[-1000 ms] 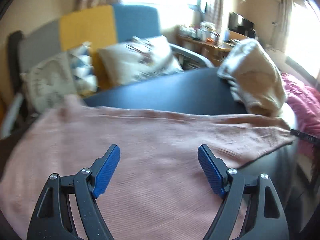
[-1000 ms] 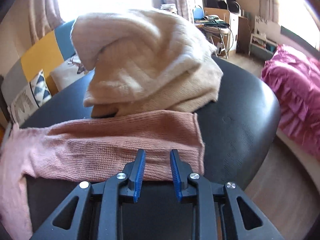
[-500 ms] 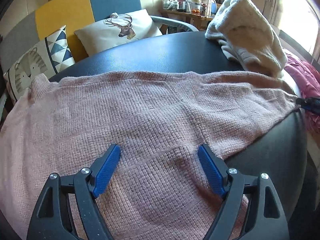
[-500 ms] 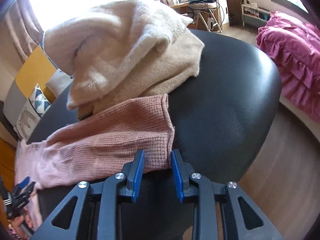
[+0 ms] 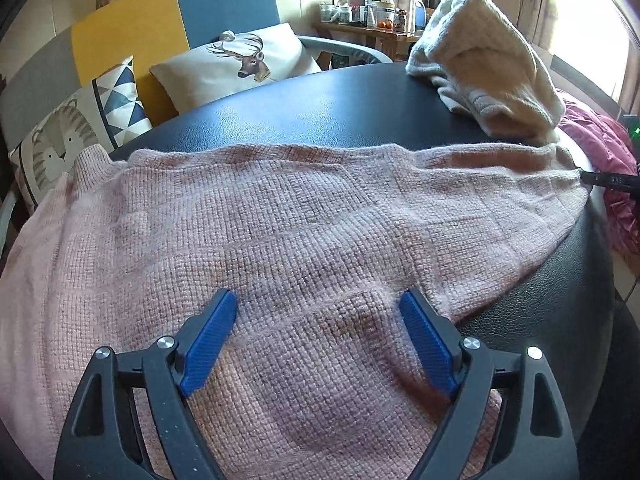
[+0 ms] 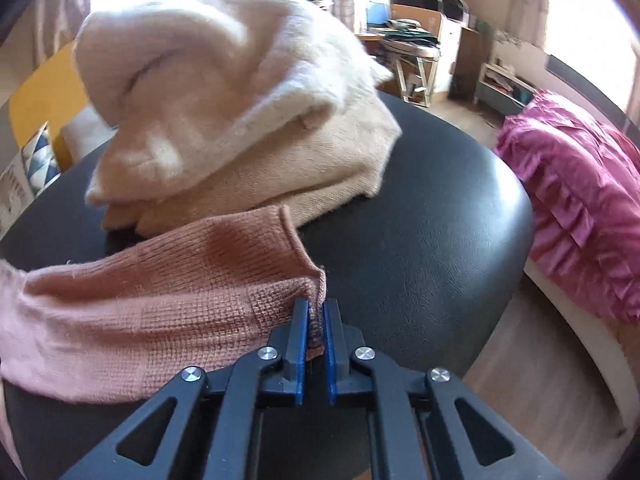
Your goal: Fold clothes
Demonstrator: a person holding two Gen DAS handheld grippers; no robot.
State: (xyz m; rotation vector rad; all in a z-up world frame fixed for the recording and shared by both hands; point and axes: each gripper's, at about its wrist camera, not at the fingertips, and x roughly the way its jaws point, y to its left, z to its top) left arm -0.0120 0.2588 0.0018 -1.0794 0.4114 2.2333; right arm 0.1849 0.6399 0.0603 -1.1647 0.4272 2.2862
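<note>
Right, my right gripper [image 6: 316,312] has just been closing and now has the corner of the cuff [image 6: 312,280] of the pink sweater [image 5: 280,240] pinched between its blue pads. The bite is thin — only the very edge of the knit sits between the jaws. My left gripper [image 5: 318,312] stands wide open over the sweater's body, its fingertips low on the knit with a bulge of fabric between them, pressing on nothing.

The sweater lies spread across the black table [image 6: 420,240], its sleeve stretched out toward the right edge and its far side draped off the left edge near the cushions [image 5: 80,120].

What worries me most is that cuff grip. If I pull the sleeve across quickly, I judge the loose knit could slip out or simply stretch, and the fold would land crooked.

Second, the sleeve end lies right against the cream sweater pile [image 6: 240,120]. Lifting the sleeve high or swinging it wide could snag that pile and drag it along, or tip it toward the table edge.

Third, nothing pins the body down. With the left jaws apart, a sideways tug from the right may slide the whole garment over the smooth table — and the overhanging part could pull more of it off.
</note>
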